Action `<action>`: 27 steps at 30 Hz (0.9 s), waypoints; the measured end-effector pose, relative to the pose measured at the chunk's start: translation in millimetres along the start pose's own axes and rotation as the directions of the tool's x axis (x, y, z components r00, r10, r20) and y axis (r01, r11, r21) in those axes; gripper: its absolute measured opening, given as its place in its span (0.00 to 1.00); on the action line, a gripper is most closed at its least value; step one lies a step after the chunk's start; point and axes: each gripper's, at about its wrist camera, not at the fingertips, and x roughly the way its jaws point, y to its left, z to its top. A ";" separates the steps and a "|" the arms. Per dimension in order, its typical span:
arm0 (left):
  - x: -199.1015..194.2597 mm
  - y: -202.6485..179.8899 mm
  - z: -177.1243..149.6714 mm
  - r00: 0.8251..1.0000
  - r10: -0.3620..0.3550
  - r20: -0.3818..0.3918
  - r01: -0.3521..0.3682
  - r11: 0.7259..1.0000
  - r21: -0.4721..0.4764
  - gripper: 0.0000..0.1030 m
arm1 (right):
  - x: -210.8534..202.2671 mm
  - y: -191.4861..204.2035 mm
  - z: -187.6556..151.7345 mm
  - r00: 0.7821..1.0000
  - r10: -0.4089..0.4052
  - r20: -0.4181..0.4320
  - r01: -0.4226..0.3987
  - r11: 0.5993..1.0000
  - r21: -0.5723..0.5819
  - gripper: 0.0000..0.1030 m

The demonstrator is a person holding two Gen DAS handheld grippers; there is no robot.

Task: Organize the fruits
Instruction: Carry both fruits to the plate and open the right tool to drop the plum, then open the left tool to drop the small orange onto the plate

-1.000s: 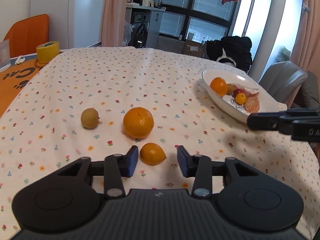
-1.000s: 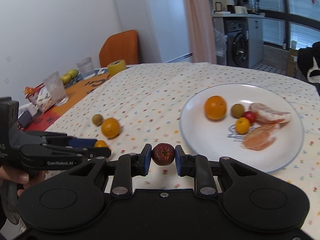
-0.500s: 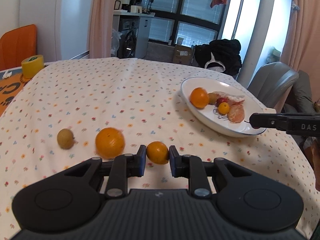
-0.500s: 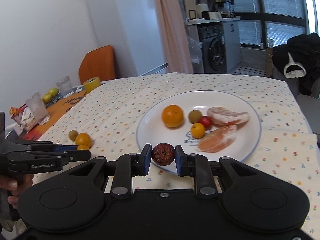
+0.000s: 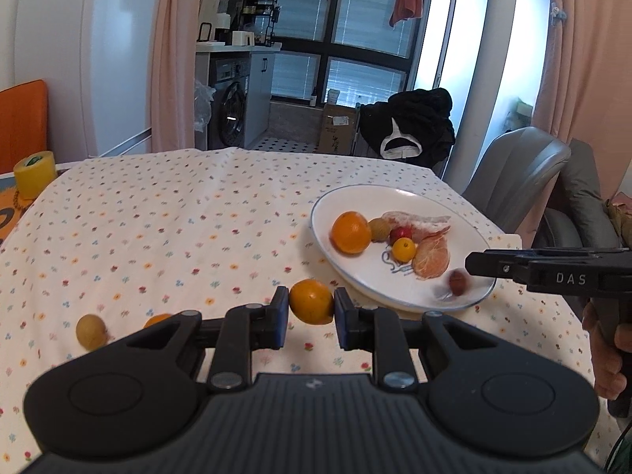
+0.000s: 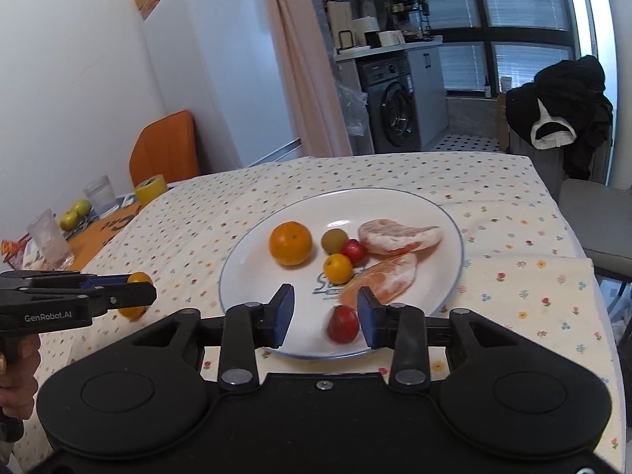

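Left gripper (image 5: 311,309) jaws pinching small orange citrus fruit (image 5: 311,301), right gripper (image 6: 325,316) jaws spread, dark red round fruit (image 6: 343,324) on white round plate (image 6: 245,288).

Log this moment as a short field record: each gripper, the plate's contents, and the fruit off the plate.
left gripper: shut on small orange fruit, held above the tablecloth
right gripper: open, over the plate's near edge
dark red fruit: blurred, on the plate between the open fingers
plate: large orange, brown-green fruit, red fruit, small yellow-orange fruit, two peeled citrus pieces
off plate: brownish round fruit, orange partly hidden by the gripper
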 end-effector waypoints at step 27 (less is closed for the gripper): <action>35.3 -38.3 32.8 0.998 -0.065 0.004 0.065 0.995 0.076 0.31 | -15.8 -25.8 -8.4 0.999 -0.033 0.012 0.032 0.998 0.051 0.41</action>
